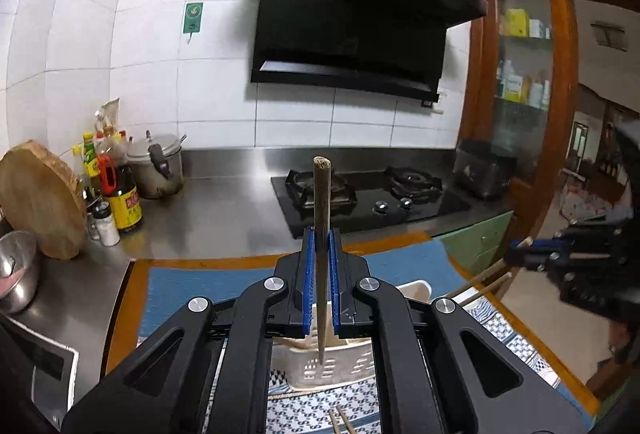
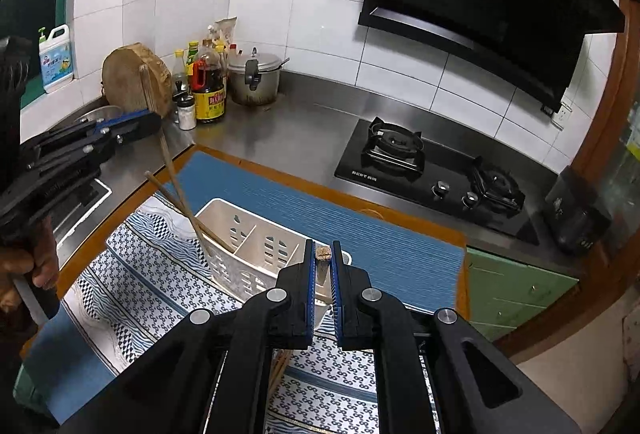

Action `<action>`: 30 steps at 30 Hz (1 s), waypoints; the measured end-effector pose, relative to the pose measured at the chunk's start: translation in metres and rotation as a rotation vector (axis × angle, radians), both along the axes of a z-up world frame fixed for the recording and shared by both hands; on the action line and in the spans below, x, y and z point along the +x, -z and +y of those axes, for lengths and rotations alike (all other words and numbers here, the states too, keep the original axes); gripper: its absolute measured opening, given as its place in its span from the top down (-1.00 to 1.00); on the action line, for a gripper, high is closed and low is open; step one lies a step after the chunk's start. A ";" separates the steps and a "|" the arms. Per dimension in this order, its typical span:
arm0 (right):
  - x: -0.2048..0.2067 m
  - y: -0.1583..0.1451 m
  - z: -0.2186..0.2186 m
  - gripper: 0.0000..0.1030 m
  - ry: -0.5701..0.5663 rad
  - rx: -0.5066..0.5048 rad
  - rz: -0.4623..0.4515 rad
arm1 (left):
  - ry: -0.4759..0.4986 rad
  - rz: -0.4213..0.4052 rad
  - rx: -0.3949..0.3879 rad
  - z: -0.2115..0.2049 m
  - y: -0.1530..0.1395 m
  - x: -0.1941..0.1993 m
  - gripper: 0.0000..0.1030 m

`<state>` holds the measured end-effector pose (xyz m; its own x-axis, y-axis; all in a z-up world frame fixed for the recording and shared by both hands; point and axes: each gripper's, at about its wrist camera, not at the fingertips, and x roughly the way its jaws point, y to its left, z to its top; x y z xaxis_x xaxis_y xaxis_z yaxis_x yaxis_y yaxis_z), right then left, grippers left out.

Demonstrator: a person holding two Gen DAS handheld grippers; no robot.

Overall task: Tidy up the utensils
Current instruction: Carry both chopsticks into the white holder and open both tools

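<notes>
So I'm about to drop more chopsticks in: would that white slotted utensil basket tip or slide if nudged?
The utensil basket looks like thin perforated plastic, so probably light. It sits on a patterned cloth, which may bunch or slide. Two chopsticks lean out one end, likely favouring tipping that way.

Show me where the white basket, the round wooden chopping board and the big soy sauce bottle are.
white basket (image 2: 240, 234): right wrist view, perforated inner wall.
round wooden chopping board (image 1: 38, 199): left wrist view, flat face.
soy sauce bottle (image 2: 209, 89): right wrist view, dark body.
</notes>
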<state>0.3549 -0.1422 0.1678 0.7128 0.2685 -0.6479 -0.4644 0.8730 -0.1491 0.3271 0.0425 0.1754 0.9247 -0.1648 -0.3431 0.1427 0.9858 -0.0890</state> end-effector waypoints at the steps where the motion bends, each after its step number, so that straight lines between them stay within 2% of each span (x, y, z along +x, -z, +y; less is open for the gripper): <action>1: 0.001 0.001 -0.001 0.86 0.002 0.000 0.002 | 0.001 -0.007 0.004 0.001 -0.003 0.000 0.89; 10: 0.013 0.021 0.003 0.86 0.008 -0.027 0.045 | -0.003 -0.122 -0.007 0.000 -0.045 -0.011 0.89; 13: 0.014 0.026 0.003 0.86 0.006 -0.029 0.049 | -0.012 -0.097 -0.010 -0.003 -0.035 -0.001 0.89; 17: 0.011 0.026 0.001 0.84 0.006 -0.026 0.036 | -0.009 -0.031 -0.035 0.001 -0.008 0.017 0.88; 20: 0.005 0.023 -0.004 0.65 0.009 -0.017 0.015 | -0.016 0.023 -0.050 0.006 0.011 0.028 0.88; 25: -0.012 0.018 -0.016 0.33 0.024 0.009 -0.024 | -0.010 0.061 -0.037 0.008 0.024 0.029 0.84; 27: -0.024 0.016 -0.021 0.30 0.029 0.023 -0.041 | -0.014 0.069 -0.030 0.007 0.024 0.025 0.82; 30: -0.044 0.014 -0.027 0.09 0.025 0.045 -0.065 | -0.013 0.059 -0.019 0.006 0.020 0.011 0.64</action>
